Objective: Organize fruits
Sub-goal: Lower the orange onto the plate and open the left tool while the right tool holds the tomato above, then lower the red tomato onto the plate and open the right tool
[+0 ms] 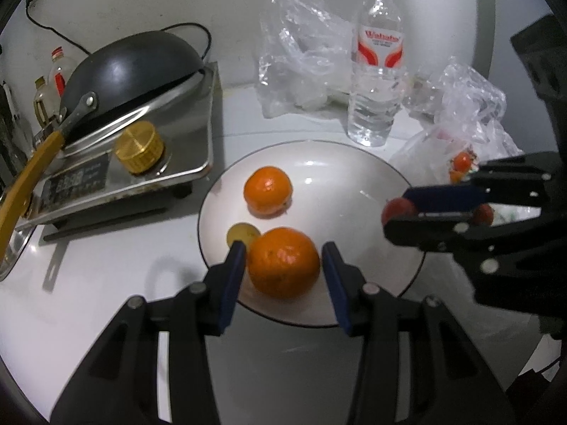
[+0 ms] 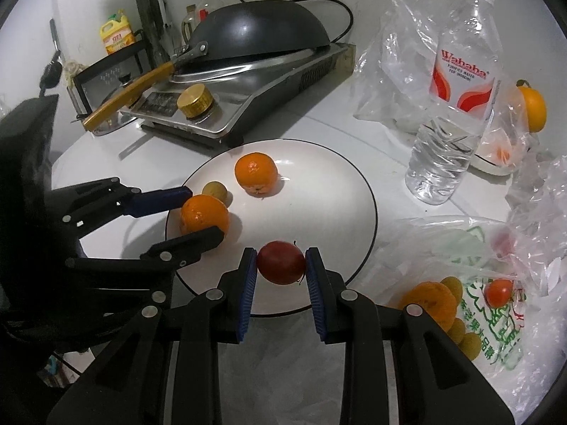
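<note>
A white plate [image 1: 336,184] [image 2: 319,194] holds an orange [image 1: 268,190] [image 2: 256,173] and a small yellow-green fruit [image 1: 241,232] [image 2: 214,191]. At the plate's near-left edge, my left gripper [image 1: 283,246] [image 2: 203,212] has its blue pads against the sides of a second orange [image 1: 283,265] [image 2: 203,214], which rests on the plate. My right gripper [image 2: 281,252] [image 1: 397,210] is shut on a round red fruit [image 2: 281,262] [image 1: 398,209] just above the plate's near-right edge.
A plastic bag [image 2: 471,248] at the right holds another orange [image 2: 430,301], a small red tomato [image 2: 499,292] and yellow fruits. A water bottle [image 2: 450,113] [image 1: 375,71] stands behind the plate. A stove with an upturned wok [image 2: 255,39] [image 1: 131,67] sits at the back left.
</note>
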Available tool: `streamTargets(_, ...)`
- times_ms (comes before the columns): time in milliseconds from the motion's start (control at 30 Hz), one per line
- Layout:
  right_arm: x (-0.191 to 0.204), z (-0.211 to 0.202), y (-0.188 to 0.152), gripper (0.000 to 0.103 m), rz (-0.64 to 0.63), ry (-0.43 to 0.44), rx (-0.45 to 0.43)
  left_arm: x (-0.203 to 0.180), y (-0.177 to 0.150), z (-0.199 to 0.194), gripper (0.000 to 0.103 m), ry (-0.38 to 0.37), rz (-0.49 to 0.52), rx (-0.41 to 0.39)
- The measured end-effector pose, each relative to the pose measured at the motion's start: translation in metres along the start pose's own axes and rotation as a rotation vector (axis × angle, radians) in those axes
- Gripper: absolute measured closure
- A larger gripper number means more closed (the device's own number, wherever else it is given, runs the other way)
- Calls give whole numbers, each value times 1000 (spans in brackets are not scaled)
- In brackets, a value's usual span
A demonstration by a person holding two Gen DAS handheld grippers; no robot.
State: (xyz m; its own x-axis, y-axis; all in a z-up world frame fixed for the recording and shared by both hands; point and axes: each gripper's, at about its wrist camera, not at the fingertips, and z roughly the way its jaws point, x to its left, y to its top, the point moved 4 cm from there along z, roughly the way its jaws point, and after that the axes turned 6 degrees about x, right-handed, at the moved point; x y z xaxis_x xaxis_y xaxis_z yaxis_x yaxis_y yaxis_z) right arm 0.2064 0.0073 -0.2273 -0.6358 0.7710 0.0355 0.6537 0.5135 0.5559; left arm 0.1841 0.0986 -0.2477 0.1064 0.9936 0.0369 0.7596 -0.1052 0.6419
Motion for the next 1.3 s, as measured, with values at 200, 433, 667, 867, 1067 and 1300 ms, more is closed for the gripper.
streamTargets(200, 7, 4, 1, 73, -10, 8, 10, 3, 4, -13, 57, -14, -11, -40)
streamTargets(433, 19, 14, 2, 73, -30, 24, 33, 15, 1, -19, 57, -11, -44, -57)
streamTargets(667, 30, 26, 4, 73, -53, 35, 59, 28, -2, -21, 57, -7, -82, -67)
streamTargets(867, 37, 34, 5, 73, -61, 48, 77, 38, -6, -21, 57, 0, -99, -66)
streamTargets(1067, 37, 38, 7, 73, -50, 54, 93, 42, -12, -22, 57, 5, -106, -55)
streamTargets(1300, 38, 36, 9, 73, -35, 64, 94, 46, -17, -24, 57, 22, -118, -43)
